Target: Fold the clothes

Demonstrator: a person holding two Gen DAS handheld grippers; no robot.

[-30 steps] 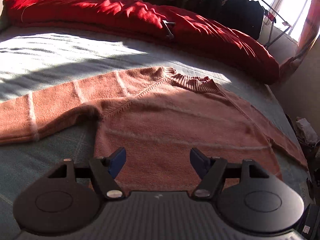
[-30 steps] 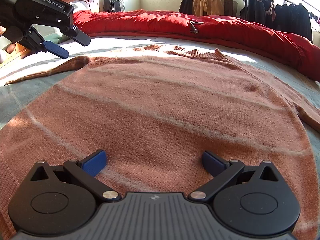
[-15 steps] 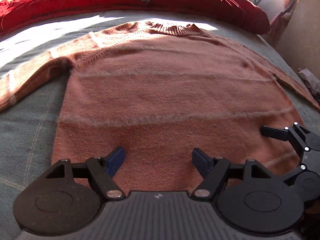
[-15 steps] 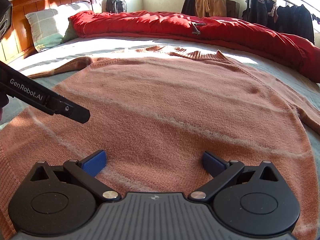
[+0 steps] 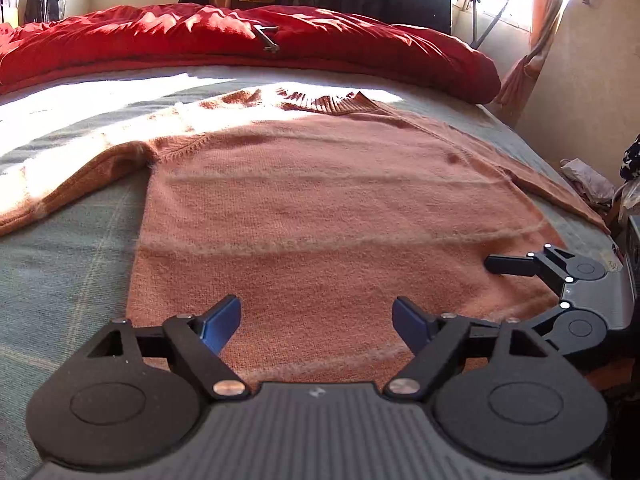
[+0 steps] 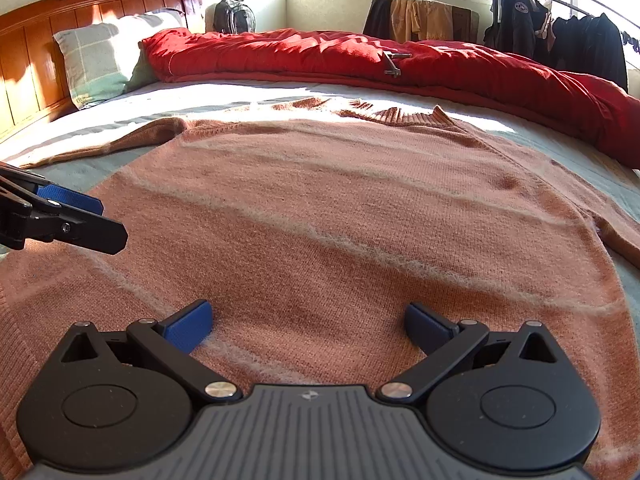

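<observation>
Left wrist view | sweater (image 5: 320,216) lies flat on bed (image 5: 60,280) | left gripper (image 5: 316,322) above sweater hem, jaws opening, nothing between | right gripper (image 6: 308,326) over sweater, wide apart, empty

Across the upper frame, a rumpled red duvet (image 6: 400,60) with a small metal clip (image 6: 393,65) lying on it. Upper left, a checked pillow (image 6: 104,60) against a wooden headboard (image 6: 36,52), near a grey backpack (image 6: 234,16). Upper right, dark clothes on a rail (image 6: 560,36).
</observation>
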